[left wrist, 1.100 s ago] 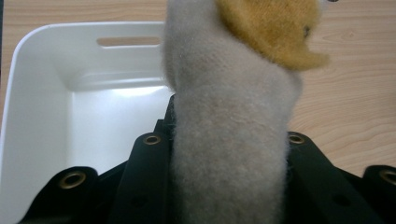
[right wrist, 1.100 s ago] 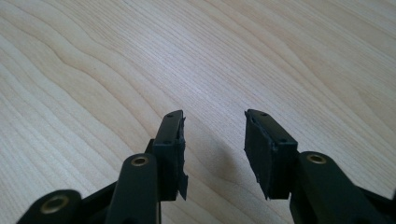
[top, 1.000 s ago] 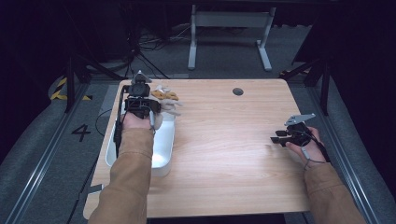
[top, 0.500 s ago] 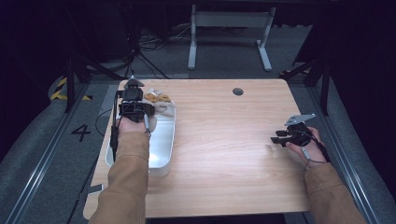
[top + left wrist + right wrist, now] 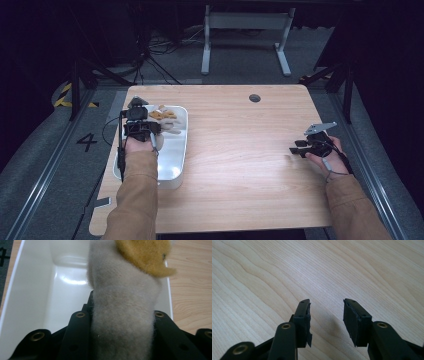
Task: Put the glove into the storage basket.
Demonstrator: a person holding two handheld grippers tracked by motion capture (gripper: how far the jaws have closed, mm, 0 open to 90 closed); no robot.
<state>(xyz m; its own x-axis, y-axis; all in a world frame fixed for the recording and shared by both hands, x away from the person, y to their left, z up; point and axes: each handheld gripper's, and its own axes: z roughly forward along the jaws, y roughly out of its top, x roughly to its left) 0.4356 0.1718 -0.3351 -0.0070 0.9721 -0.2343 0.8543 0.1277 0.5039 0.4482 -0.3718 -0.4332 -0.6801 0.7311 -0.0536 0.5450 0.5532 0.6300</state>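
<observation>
A light wooden table (image 5: 240,165) has a round cable hole (image 5: 254,98) near its far edge. Beyond it stands a grey metal frame (image 5: 245,30); yellow-black hazard tape (image 5: 65,96) marks the floor.

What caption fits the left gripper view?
Left gripper clamps a grey-and-tan plush toy above the white bin.

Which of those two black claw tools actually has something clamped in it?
The left gripper, over the white bin: a grey and mustard plush toy is squeezed between its jaws. The right gripper has only bare wooden table showing in its open gap.
</observation>
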